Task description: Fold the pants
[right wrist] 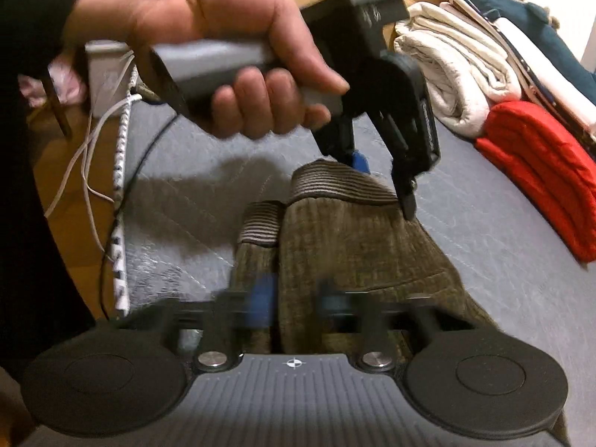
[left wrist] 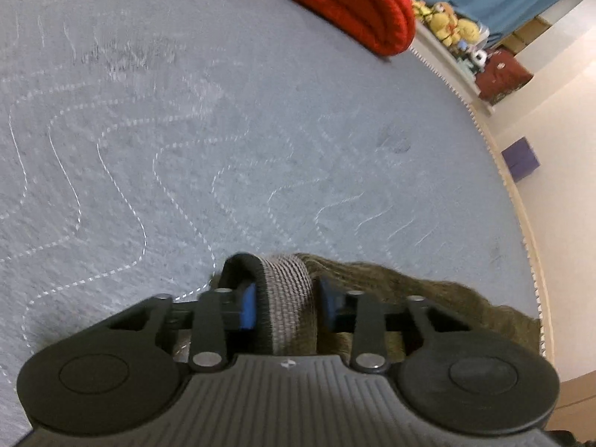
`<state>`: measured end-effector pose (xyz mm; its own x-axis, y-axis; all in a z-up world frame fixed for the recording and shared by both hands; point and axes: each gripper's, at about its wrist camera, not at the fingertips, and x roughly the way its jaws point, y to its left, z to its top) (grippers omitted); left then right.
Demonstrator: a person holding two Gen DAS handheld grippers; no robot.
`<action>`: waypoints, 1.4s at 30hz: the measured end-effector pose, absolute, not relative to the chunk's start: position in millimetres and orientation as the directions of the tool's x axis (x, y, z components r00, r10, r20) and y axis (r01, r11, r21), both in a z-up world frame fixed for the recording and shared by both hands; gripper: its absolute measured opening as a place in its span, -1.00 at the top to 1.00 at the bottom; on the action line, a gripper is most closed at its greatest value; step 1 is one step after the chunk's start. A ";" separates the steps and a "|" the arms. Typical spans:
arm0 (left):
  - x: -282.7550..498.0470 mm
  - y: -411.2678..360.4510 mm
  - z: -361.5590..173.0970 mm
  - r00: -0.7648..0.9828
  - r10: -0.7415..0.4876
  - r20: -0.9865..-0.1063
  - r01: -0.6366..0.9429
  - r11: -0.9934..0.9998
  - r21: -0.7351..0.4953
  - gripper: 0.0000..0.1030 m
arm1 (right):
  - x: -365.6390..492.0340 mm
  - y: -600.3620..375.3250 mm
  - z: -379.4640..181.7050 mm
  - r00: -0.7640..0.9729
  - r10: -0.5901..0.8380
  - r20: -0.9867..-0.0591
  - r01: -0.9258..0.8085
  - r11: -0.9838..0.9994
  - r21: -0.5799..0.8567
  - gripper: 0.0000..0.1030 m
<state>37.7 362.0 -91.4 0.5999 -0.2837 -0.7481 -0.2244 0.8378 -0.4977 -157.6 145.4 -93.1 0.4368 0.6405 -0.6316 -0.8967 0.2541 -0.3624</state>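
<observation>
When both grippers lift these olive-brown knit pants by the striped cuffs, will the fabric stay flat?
Probably not: the olive-brown knit pants already bunch and drape softly, so they'd likely sag. The thick ribbed cuff should resist slipping in the left gripper.

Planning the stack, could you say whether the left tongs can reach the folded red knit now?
Probably not yet: the left tongs are shut on the pants' striped cuff, though the grey blanket towards the red knit looks bare.

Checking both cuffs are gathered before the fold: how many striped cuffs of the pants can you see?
2. One striped cuff sits in the left gripper; the other lies beside it, nearer the right gripper.
</observation>
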 end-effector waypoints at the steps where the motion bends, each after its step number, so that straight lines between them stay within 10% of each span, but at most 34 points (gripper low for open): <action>1: 32.5 365.7 -82.6 0.618 -0.275 -0.737 -0.221 0.838 -0.498 0.66 | -154.6 145.8 -86.5 0.446 0.648 -0.617 -0.893 0.278 -0.354 0.94; 6: 13.8 380.8 -67.0 0.644 -0.259 -0.720 -0.217 0.841 -0.496 0.66 | -167.7 140.1 -42.7 0.416 0.753 -0.509 -0.905 0.288 -0.313 0.95; 14: 6.9 350.8 -40.4 0.639 0.029 -0.769 -0.242 0.956 -0.165 0.31 | -182.9 135.3 -67.9 0.361 0.675 -0.643 -0.927 0.180 -0.330 0.63; 16: -0.5 340.9 -23.0 0.701 -0.053 -0.712 -0.166 0.958 -0.234 0.31 | -179.6 124.6 -50.3 0.374 0.706 -0.601 -0.926 0.245 -0.288 0.24; 20: -0.5 302.8 -24.3 0.666 -0.218 -0.713 0.043 0.966 -0.256 0.32 | -155.1 102.3 -45.9 0.391 0.687 -0.613 -0.913 0.375 -0.161 0.17; 23: 7.0 276.1 -76.5 0.434 -0.046 -0.900 0.109 0.994 0.001 0.52 | -132.9 81.9 -54.5 0.411 0.619 -0.669 -0.878 0.466 -0.108 0.17; 33: 12.5 227.1 -50.0 0.550 0.006 -0.835 0.172 0.978 0.121 0.34 | -19.8 -37.9 -35.1 0.687 0.414 -0.597 -0.614 0.770 -0.174 -0.07; 35: 21.3 210.2 -45.7 0.595 -0.055 -0.802 0.188 0.979 0.073 0.28 | -5.6 -37.4 -51.4 0.664 0.380 -0.644 -0.644 0.729 -0.234 -0.01; 37: 30.4 192.3 -44.5 0.612 -0.132 -0.780 0.223 0.975 0.011 0.28 | 5.5 -33.0 -66.1 0.688 0.314 -0.654 -0.623 0.718 -0.310 0.62; 42: 65.9 137.0 -47.9 0.614 -0.276 -0.739 0.326 0.942 -0.081 0.55 | 59.4 -33.9 -88.9 0.738 0.070 -0.671 -0.375 0.869 -0.323 0.97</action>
